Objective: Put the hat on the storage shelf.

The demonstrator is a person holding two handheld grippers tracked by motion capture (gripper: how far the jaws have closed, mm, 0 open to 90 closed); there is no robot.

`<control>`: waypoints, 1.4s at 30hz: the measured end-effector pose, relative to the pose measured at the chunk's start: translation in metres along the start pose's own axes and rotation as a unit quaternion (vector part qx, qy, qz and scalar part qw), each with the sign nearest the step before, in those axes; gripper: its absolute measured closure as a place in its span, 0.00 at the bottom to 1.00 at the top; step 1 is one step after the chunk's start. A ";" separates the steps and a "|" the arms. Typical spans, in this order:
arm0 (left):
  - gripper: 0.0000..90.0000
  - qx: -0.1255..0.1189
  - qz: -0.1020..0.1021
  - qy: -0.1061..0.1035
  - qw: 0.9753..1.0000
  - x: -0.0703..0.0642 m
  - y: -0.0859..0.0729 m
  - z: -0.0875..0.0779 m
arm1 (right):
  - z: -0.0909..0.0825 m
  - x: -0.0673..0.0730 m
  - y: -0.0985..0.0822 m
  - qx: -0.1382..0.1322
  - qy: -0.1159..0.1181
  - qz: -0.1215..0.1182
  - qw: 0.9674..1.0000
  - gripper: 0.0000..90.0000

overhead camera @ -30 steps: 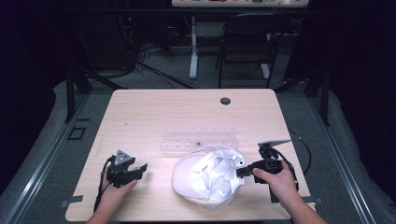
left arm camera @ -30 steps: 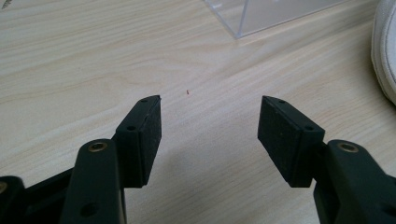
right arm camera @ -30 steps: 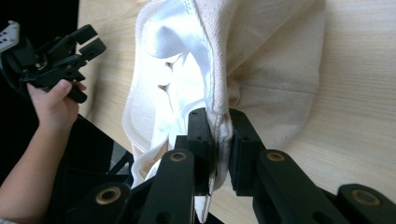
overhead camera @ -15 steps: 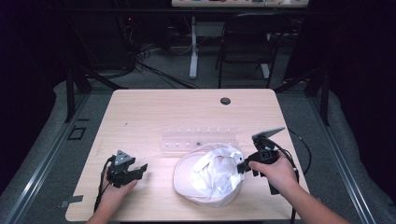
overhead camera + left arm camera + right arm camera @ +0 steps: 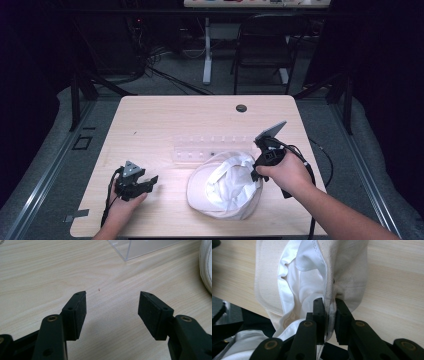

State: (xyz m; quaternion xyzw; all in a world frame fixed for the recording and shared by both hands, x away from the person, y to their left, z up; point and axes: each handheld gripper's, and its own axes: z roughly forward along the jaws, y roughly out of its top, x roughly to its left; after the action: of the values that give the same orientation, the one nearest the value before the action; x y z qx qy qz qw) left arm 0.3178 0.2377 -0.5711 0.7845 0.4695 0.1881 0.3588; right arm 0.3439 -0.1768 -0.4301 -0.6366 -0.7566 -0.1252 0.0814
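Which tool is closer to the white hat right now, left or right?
Right. The right tool is clamped on the white hat at its edge, while the left tool rests open on the table, apart from the hat, off to its left in the high view.

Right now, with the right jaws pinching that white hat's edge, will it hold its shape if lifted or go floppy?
Likely floppy: the white hat already lies crumpled, its lining folded. The fabric bunches where the right gripper pinches it, so it will probably sag. It looks light, and cloth seems unlikely to slip.

right gripper (image 5: pixel 256 172) risen, white hat (image 5: pixel 225 187) rim lifted
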 end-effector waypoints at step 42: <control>0.44 0.005 0.004 -0.003 1.000 0.000 0.001 0.000 | -0.072 0.048 0.033 0.031 0.022 0.006 0.999 0.91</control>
State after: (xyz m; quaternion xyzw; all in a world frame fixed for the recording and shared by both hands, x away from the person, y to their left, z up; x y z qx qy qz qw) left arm 0.3179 0.2374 -0.5705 0.7885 0.4665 0.1850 0.3555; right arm 0.3653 -0.1470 -0.3453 -0.6350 -0.7546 -0.1153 0.1188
